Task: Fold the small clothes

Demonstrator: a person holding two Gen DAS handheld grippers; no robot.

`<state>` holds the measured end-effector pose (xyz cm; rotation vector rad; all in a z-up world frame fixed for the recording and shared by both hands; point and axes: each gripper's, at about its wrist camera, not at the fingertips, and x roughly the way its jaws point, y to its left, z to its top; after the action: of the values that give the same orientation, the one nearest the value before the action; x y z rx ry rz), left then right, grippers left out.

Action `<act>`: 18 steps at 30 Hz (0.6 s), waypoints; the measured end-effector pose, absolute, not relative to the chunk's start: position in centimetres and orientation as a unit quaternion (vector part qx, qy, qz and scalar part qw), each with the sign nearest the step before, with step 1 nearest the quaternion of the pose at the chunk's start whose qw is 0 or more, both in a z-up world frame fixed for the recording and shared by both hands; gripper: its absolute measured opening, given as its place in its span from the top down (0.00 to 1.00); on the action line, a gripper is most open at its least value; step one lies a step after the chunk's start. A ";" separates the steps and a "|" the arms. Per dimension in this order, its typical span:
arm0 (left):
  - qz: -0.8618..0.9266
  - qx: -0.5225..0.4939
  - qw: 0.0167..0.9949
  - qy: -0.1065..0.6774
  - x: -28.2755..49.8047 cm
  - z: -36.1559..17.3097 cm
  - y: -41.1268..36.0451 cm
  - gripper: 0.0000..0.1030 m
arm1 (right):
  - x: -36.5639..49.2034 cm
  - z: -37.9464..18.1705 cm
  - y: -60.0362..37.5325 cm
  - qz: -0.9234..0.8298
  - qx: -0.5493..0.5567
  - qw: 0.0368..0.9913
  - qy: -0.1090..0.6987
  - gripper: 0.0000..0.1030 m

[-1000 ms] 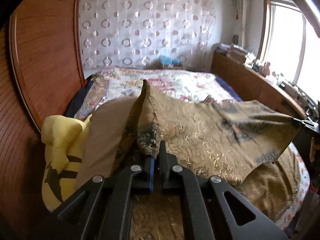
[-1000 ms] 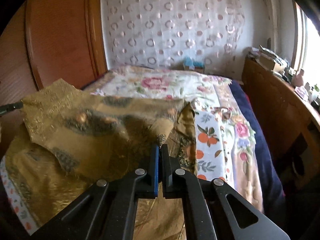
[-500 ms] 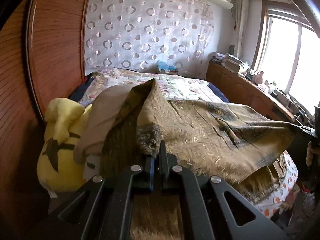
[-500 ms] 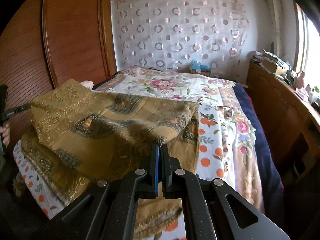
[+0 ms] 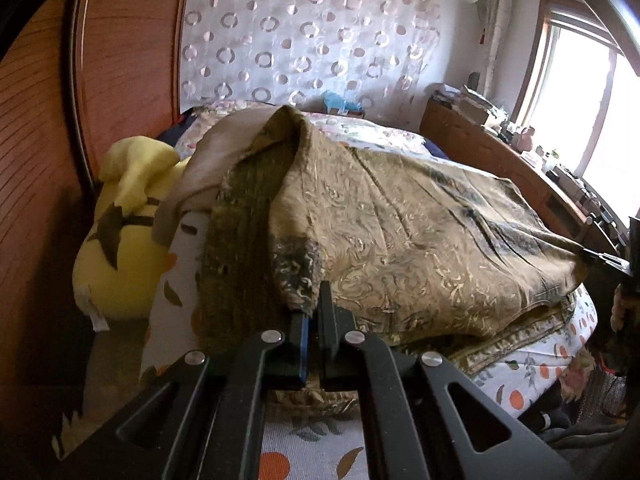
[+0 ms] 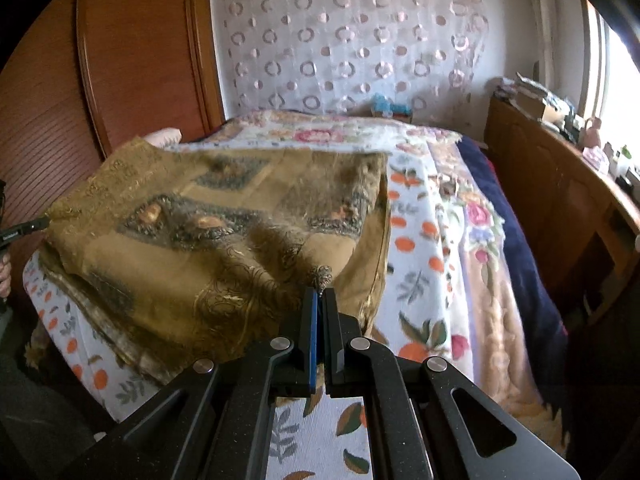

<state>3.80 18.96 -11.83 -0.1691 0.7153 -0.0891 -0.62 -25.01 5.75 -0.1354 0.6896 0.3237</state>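
Note:
A gold-brown patterned garment (image 5: 400, 232) is stretched between my two grippers over the near end of the bed. My left gripper (image 5: 313, 312) is shut on its near left corner. My right gripper (image 6: 320, 300) is shut on its near right corner. The garment also shows in the right wrist view (image 6: 208, 240), doubled over, its lower layers resting on the fruit-print sheet (image 6: 416, 280). The right gripper's tip shows at the right edge of the left wrist view (image 5: 596, 256), and the left gripper's tip at the left edge of the right wrist view (image 6: 24, 230).
A yellow plush toy (image 5: 124, 240) and a beige cloth (image 5: 216, 160) lie at the bed's left beside a wooden wardrobe (image 5: 48, 128). A floral quilt (image 6: 340, 136) covers the far bed. A wooden sideboard (image 6: 560, 184) with clutter runs along the right under the window.
Both grippers have pulled back toward the bed's near edge and lowered, keeping hold of the garment. The garment now lies flatter and more doubled over on the sheet.

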 end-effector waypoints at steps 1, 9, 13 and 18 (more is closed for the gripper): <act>-0.043 -0.080 0.932 0.352 3.8 -11.9 18.8 0.97 | -0.4 5.6 -25.1 0.157 -0.065 0.926 0.338 0.98; -0.031 -0.061 0.929 0.364 4.0 -12.4 18.0 0.97 | 0.0 5.0 -24.6 0.147 -0.068 0.923 0.350 0.98; -0.022 -0.049 0.927 0.372 4.0 -12.6 17.8 0.96 | -0.6 5.2 -24.4 0.144 -0.079 0.922 0.349 0.98; -0.019 -0.036 0.929 0.369 3.8 -12.1 17.5 0.96 | -1.1 6.0 -24.5 0.143 -0.083 0.926 0.339 0.98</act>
<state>3.77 17.48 -12.08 -0.0736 0.7555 -0.0385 -1.12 -24.52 6.03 -0.1709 0.6944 0.2929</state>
